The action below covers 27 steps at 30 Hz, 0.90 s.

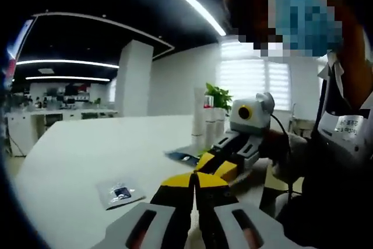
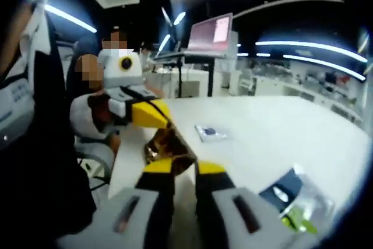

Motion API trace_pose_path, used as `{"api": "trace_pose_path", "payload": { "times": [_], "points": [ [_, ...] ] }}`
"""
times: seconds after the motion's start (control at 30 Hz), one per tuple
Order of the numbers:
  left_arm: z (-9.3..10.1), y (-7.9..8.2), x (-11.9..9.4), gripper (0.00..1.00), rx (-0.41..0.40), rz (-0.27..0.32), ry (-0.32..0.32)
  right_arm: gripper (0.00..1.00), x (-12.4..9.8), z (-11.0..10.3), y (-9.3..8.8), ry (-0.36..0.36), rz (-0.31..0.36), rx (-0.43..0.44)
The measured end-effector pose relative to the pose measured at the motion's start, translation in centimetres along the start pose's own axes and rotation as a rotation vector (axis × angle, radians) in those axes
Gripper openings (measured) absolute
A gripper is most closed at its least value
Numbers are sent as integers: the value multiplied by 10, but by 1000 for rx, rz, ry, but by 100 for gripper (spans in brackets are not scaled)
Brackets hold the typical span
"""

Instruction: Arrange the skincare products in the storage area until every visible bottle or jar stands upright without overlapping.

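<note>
2 white bottles (image 1: 205, 122) upright on table, flat sachet (image 1: 119, 193) nearby

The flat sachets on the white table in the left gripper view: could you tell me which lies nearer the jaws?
The grey sachet with the dark centre, left of the left gripper; the dark blue one lies farther back.

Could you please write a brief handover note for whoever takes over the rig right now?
Left gripper: jaws look shut, nothing visibly held.
Right gripper: tips at a shiny amber item; whether it is gripped is unclear.
White bottles stand upright beside the plant. A sachet and a clear packet lie flat on the white table.
Done: nothing I can confirm.
Left: stand the amber item upright, then check that nothing overlaps.
</note>
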<state>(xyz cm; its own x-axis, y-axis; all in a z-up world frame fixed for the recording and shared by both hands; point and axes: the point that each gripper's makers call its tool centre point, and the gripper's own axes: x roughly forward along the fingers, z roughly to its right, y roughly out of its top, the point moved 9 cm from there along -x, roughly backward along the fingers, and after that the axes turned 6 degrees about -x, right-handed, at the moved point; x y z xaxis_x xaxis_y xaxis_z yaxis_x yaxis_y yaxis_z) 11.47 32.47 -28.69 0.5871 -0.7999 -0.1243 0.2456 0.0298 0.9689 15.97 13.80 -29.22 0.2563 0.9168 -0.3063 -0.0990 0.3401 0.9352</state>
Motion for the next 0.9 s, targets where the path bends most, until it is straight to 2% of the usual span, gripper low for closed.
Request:
{"api": "trace_pose_path", "payload": {
  "times": [0.13, 0.2, 0.43, 0.9],
  "points": [
    [-3, 0, 0, 0, 19, -13, 26, 1, -4, 3, 2, -18, 40, 47],
    [-5, 1, 3, 0, 63, -40, 49, 0, -5, 4, 3, -31, 46, 46],
    [-6, 4, 16, 0, 183, -105, 98, 0, -8, 5, 2, -58, -3, 3],
    [-12, 5, 42, 1, 210, -157, 112, 0, -17, 15, -6, -136, -98, -87]
  ]
}}
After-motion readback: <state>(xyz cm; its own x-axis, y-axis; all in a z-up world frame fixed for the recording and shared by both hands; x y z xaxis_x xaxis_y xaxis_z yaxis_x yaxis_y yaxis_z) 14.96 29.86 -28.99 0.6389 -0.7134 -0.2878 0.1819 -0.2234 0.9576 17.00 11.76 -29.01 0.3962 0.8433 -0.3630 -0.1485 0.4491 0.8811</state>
